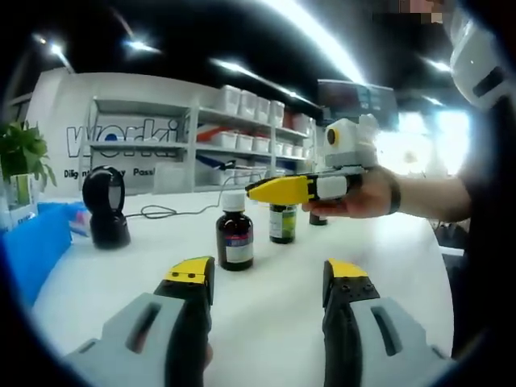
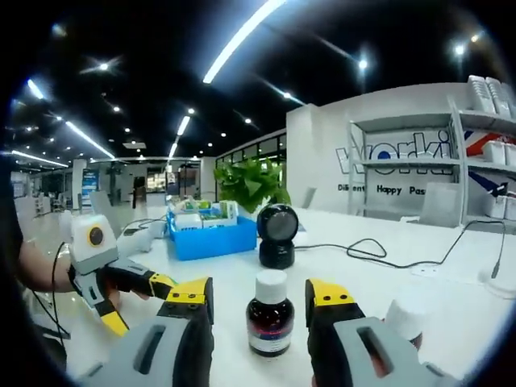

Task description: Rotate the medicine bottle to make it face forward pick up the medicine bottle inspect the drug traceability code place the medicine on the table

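Right gripper [image 2: 260, 298] jaws apart, brown medicine bottle [image 2: 270, 314] standing upright between them on white table [image 2: 451, 282], not yet clamped. Left gripper [image 1: 268, 278] jaws apart, empty, well back. Advice: close squarely on bottle body below white cap, twist slowly keeping it upright, avoid neighbouring bottle [image 2: 403, 318].

Lighting, as I see it: long ceiling strip lights [image 2: 242, 36] and small spot lamps, bright and overexposed, streaking across a dark ceiling. White table [image 1: 274, 306] evenly lit; I note soft, faint shadows under the bottles. Strong glare washes out the far right in my left gripper view. Fisheye bending curves shelves [image 1: 242, 129] and edges. Slight softness throughout, worse toward the rims.
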`<move>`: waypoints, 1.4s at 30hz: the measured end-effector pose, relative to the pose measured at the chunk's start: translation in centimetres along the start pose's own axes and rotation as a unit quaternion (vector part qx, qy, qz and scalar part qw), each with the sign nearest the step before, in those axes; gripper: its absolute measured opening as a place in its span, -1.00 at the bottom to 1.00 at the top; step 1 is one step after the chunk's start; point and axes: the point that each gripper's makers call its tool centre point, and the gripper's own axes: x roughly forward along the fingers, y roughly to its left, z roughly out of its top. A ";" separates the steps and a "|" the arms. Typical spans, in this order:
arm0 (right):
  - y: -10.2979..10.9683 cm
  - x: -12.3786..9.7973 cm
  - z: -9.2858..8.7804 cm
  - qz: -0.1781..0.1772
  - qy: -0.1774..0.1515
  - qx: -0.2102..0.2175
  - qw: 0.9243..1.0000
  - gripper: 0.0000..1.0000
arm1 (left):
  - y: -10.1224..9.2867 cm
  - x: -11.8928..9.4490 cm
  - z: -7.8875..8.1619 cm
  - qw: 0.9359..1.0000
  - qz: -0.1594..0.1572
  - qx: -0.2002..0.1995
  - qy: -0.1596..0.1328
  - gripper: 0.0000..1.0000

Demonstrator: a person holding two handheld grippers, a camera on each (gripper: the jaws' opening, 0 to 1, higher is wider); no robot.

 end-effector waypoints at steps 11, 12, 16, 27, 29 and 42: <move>-1.1 -4.3 2.3 -0.009 -0.017 -0.016 1.000 -0.22 | 0.6 -0.3 0.5 1.000 0.017 -0.021 -0.010 -0.09; -1.2 -4.7 2.5 -0.011 -0.017 -0.018 1.000 -0.22 | 0.7 -0.3 0.5 1.000 0.018 -0.023 -0.011 -0.09; -1.9 -6.7 3.0 -0.021 -0.022 -0.026 0.999 -0.23 | 0.9 -0.4 0.5 0.999 0.020 -0.030 -0.014 -0.09; -3.4 -12.5 3.0 -0.049 -0.029 -0.045 0.997 -0.25 | 1.1 -0.5 1.0 0.998 0.038 -0.039 -0.020 -0.10; -3.7 -13.4 2.8 -0.056 -0.028 -0.047 0.997 -0.25 | 1.2 -0.6 1.1 0.998 0.040 -0.042 -0.023 -0.10; -5.3 -18.0 -0.4 -0.074 -0.020 -0.036 0.996 -0.24 | 2.5 -0.8 0.7 0.997 0.067 -0.037 -0.022 -0.08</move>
